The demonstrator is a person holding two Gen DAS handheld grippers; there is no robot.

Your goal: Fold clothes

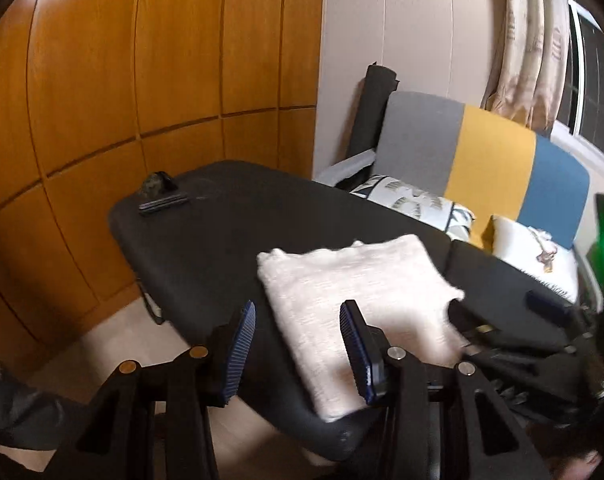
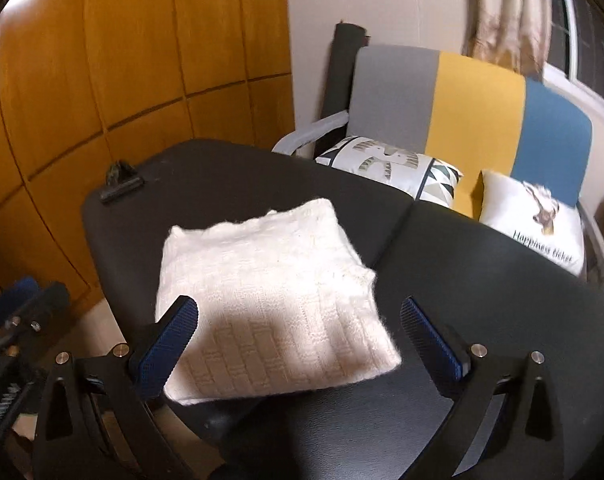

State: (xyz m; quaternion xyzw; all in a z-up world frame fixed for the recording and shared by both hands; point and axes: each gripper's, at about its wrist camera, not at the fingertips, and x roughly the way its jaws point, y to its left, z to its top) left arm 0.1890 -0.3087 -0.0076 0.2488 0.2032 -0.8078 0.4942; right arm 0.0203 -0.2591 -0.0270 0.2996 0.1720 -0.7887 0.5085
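Left wrist view. Nearest the lens, bottom centre: left hand-held gripper (image 1: 298,346), blue ribbed pads apart at a moderate gap, nothing between them. It hangs above the near left edge of the folded cream knit (image 1: 357,304). One pad shows over bare table (image 1: 206,240), the other over the cloth; no contact that I can see. The knit lies centre frame, already a compact rectangle, its long axis running from lower left up toward the upper right, near end overhanging toward the table's front edge. At right edge, blurred: right hand-held gripper (image 1: 549,308), beside the knit's right corner.

Right wrist view. Bottom of frame: right hand-held gripper (image 2: 298,340), jaws at their widest, empty, pads straddling the knit's (image 2: 270,292) near edge from above, clear of it. The knit sits centre frame, ahead of and below the pads, on the left half of the dark table (image 2: 481,288), just left of the seam. Left hand-held gripper (image 2: 26,312) blurred at left edge, off the cloth.

Judgement: fold looks finished, or one more halving is left. The right hand-held gripper is squarely over the knit, so nearer for any next grasp. A small dark clip (image 2: 122,188) at upper left is well apart.
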